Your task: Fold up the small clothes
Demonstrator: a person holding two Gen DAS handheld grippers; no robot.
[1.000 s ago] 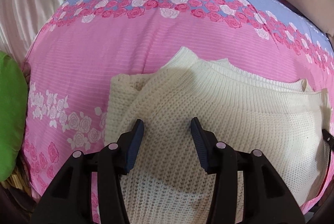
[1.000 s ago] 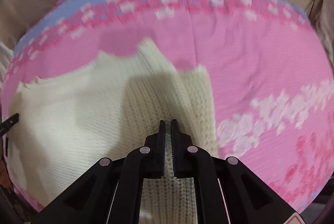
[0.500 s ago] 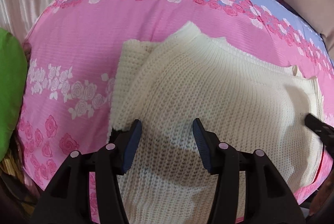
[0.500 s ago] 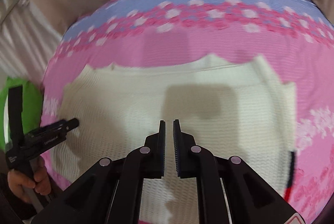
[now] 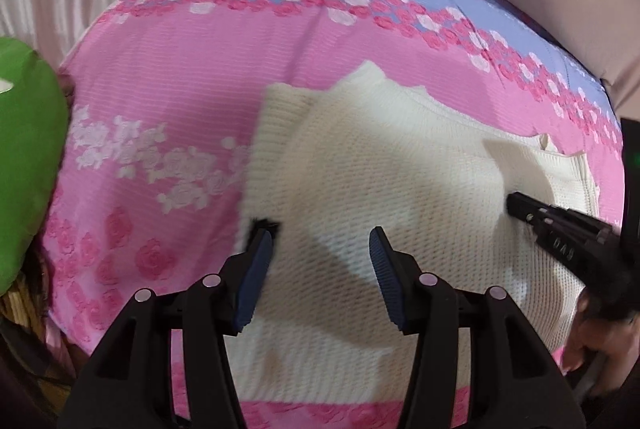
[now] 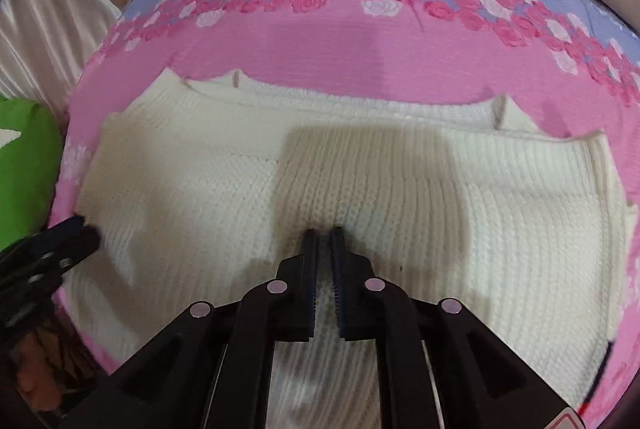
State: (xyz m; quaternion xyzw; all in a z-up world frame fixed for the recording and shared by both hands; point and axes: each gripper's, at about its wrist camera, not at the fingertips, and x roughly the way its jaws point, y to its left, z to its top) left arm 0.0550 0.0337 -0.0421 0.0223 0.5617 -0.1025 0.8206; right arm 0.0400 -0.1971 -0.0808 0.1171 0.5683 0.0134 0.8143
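Lying flat over the pink flowered bedsheet, the cream knitted sweater is filling the middle and lower part of the right wrist frame, with its upper edge running across the centre and a folded part showing at the upper left. In the left wrist frame the same sweater is sitting in the centre and the right half, on the pink sheet. The left gripper is standing with its two blue-padded fingers wide apart above the knit at the bottom centre, holding nothing; its left finger is just over the left edge of the garment. The right gripper is showing its fingers almost together at the bottom centre of its own frame, with only a thin slit between them, and I cannot tell if any knit is pinched there. From the left wrist camera this right gripper is coming in from the right edge, its tip touching the sweater. A green cushion is sitting at the left edge, beside the sheet.
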